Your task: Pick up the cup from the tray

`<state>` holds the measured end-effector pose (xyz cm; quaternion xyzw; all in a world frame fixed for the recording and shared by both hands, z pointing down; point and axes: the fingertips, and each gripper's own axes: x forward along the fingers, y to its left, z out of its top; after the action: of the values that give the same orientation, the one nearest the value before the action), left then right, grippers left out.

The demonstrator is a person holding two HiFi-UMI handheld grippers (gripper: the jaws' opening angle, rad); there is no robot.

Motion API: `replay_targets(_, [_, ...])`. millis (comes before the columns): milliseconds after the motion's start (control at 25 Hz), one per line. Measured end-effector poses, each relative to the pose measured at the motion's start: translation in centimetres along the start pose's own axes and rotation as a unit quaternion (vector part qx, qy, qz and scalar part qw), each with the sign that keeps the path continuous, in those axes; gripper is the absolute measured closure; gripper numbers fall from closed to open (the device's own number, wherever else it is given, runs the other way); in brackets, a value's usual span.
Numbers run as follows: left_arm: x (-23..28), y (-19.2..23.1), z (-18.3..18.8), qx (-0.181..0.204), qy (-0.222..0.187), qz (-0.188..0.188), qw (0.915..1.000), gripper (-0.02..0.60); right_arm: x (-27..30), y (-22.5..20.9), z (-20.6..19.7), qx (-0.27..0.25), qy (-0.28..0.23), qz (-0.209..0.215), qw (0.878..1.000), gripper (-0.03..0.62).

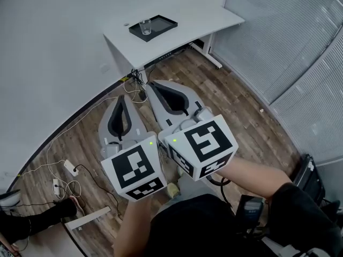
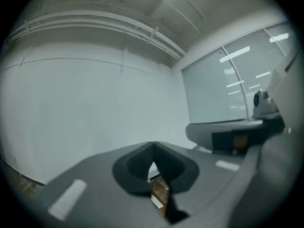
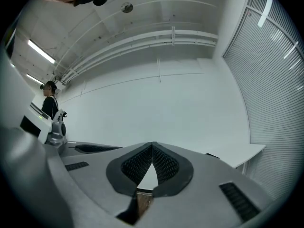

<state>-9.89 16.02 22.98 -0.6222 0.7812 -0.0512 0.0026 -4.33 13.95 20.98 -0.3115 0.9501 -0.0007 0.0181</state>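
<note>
At the lower left of the head view, cables [image 1: 80,170] and a white power strip [image 1: 70,168] lie loose on the wood floor [image 1: 236,106], near the curved base of the white wall [image 1: 48,47].

Just right of them, low in the frame, we hold the left gripper [image 1: 122,98] with its marker cube [image 1: 134,171] towards us and its jaws pointing up the frame. In the left gripper view, the left gripper [image 2: 153,146] has its two dark pads meeting at the tip. The jaws are fully closed, with nothing gripped between them.

At the upper centre of the head view stands a white table [image 1: 198,20]. A black tray [image 1: 167,22] lies on it, and the clear cup [image 1: 145,27] stands upright at the tray's left end. The cup is well apart from both grippers and untouched.

The right gripper [image 1: 150,83] sits just beside the left one, at centre frame, and also points up the frame towards the table. In its own view, the right gripper [image 3: 152,144] has its ribbed pads pressed together at the tip. It too is closed and holds nothing.

Grey blinds [image 1: 300,42] fill the right side of the head view. At the far left of the right gripper view, a person [image 3: 49,103] stands by the wall.
</note>
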Motion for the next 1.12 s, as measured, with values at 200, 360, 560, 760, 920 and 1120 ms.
replay_targets(200, [1.7,0.1,0.3,0.002,0.004,0.009,1.0,0.581,1.5,-1.1,0.2,0.003,0.0,0.011,1.0,0.583])
replay_targets(360, [4.0,-0.4,0.7,0.008,0.007,0.01,0.9999,0.581,2.9,-2.9,0.3,0.006,-0.001,0.013,1.0,0.583])
replay_targets(560, [7.4,-1.8,1.3,0.016,0.007,0.006,0.9998,0.581,4.6,-6.1,0.5,0.011,-0.002,0.016,1.0,0.583])
replay_targets(760, [10.6,-3.1,1.5,0.023,0.007,0.008,0.9997,0.581,6.4,-9.1,0.2,0.016,-0.003,0.022,1.0,0.583])
replay_targets(920, [12.6,-3.6,1.7,0.029,0.004,0.016,0.9994,0.581,7.6,-10.9,0.1,0.02,-0.009,0.03,0.999,0.583])
replay_targets(1120, [14.2,-3.5,1.5,0.034,0.011,0.023,0.9991,0.581,8.9,-11.8,-0.3,0.03,-0.008,0.039,0.999,0.583])
